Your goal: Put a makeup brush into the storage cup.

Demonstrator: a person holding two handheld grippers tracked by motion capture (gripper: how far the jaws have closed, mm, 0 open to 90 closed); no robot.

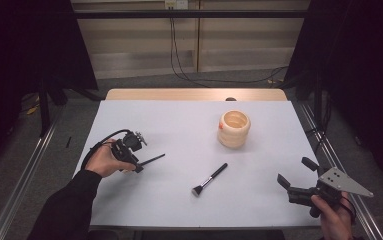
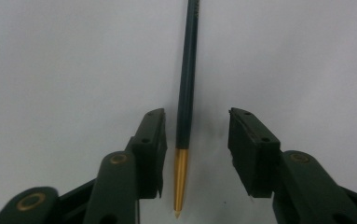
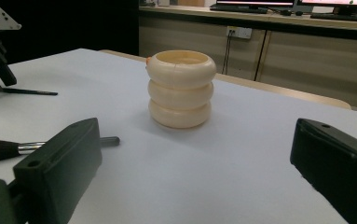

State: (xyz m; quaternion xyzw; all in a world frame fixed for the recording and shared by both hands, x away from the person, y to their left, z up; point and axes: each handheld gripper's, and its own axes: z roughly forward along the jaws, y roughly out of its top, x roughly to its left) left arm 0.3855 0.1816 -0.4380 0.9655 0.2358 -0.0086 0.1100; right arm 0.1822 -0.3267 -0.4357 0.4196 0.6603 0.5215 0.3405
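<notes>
Straddling a thin dark pencil-like stick with a gold tapered tip [image 2: 186,88], the left claw [image 2: 196,140] stood part open, pads not yet pressing it. Stick lay flat on the white worktop [image 1: 179,125], left side, and looked light, stiff, smooth, likely to roll or slip; best pinched on the dark shaft just above the gold. Right claw [image 1: 293,174] hung wide apart, empty.

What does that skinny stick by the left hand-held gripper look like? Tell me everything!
The thin stick is long, slim and dark, with a shiny gold pointed tip, like a pencil or fine brush handle. It lies flat on the white table, its gold end between the jaws of the left hand-held gripper. It sits close to one pad; the other pad stands apart from it.
</notes>
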